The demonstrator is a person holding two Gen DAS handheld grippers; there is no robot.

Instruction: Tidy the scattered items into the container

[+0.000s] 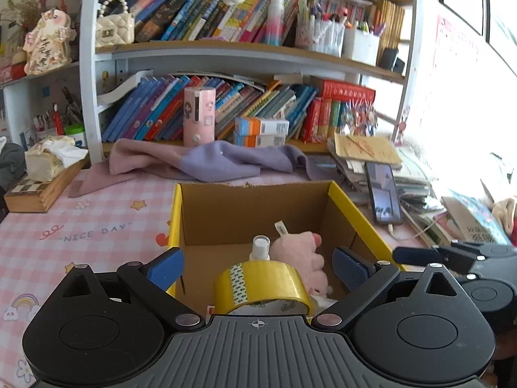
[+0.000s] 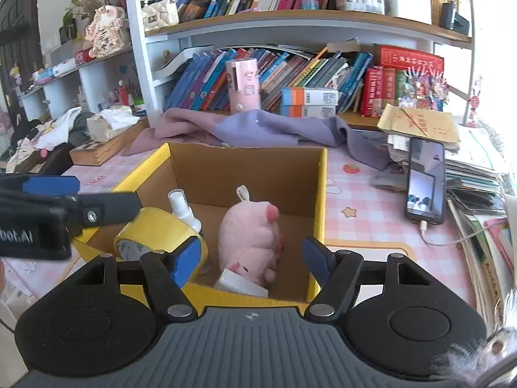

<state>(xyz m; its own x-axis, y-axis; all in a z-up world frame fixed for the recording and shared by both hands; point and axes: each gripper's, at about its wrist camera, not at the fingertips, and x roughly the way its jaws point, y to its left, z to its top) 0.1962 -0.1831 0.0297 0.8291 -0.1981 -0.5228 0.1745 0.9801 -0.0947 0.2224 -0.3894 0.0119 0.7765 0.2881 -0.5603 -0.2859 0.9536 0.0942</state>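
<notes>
A yellow cardboard box [image 1: 347, 207] [image 2: 321, 194] stands open on the pink checked desk. Inside lie a yellow tape roll [image 1: 263, 286] [image 2: 155, 229], a white spray bottle [image 1: 260, 247] [image 2: 182, 208], a pink plush toy [image 1: 302, 258] [image 2: 250, 239] and a white card [image 2: 240, 283]. My left gripper [image 1: 258, 266] is open and empty above the box's near side, its fingers well apart over the tape. My right gripper [image 2: 255, 258] is open and empty at the box's near edge, over the plush. The left gripper's finger [image 2: 51, 184] shows at the left of the right wrist view.
A purple cloth [image 1: 206, 158] lies behind the box. A phone [image 1: 384, 192] [image 2: 425, 181] leans on piled papers at the right. A tissue box on a wooden case [image 1: 45, 174] sits at the left. Bookshelves [image 1: 226, 51] fill the back.
</notes>
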